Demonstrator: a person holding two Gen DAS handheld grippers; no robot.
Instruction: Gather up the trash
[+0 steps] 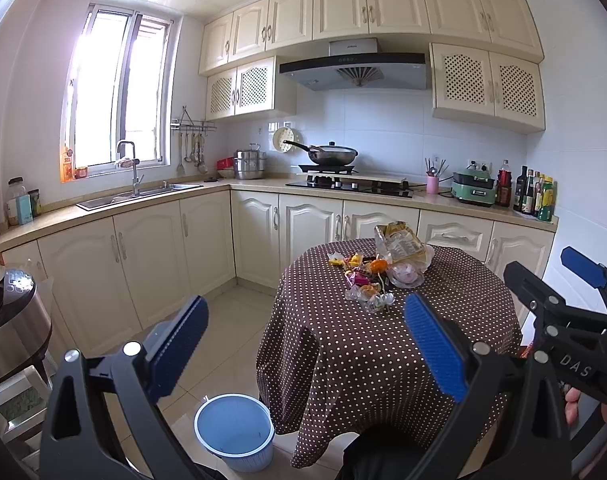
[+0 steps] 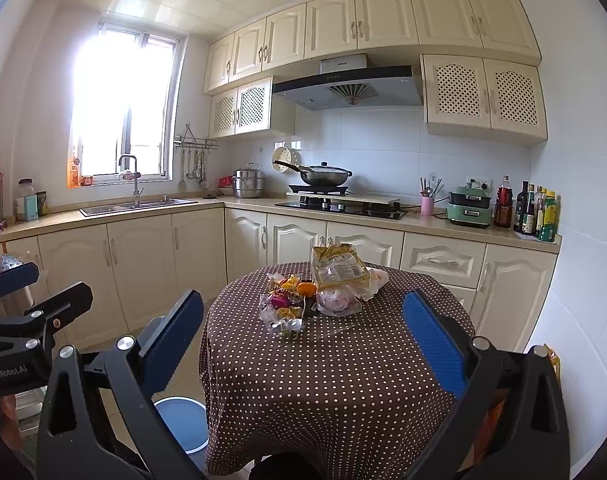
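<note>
A pile of trash (image 1: 377,276) lies on the round table with a brown dotted cloth (image 1: 443,340): wrappers, orange peel, clear plastic and a yellow bag (image 1: 401,244). It also shows in the right wrist view (image 2: 315,300). A blue waste bin (image 1: 234,430) stands on the floor at the table's left, partly hidden in the right wrist view (image 2: 183,420). My left gripper (image 1: 307,344) is open and empty, held back from the table. My right gripper (image 2: 303,340) is open and empty, in front of the table; it shows in the left wrist view (image 1: 555,280).
Cream cabinets and a counter run along the back with a sink (image 1: 139,194), a wok on the stove (image 1: 331,156), bottles (image 1: 535,196) and a green appliance (image 1: 473,190). A rice cooker (image 1: 11,320) stands at the left. Tiled floor (image 1: 231,332) lies between table and cabinets.
</note>
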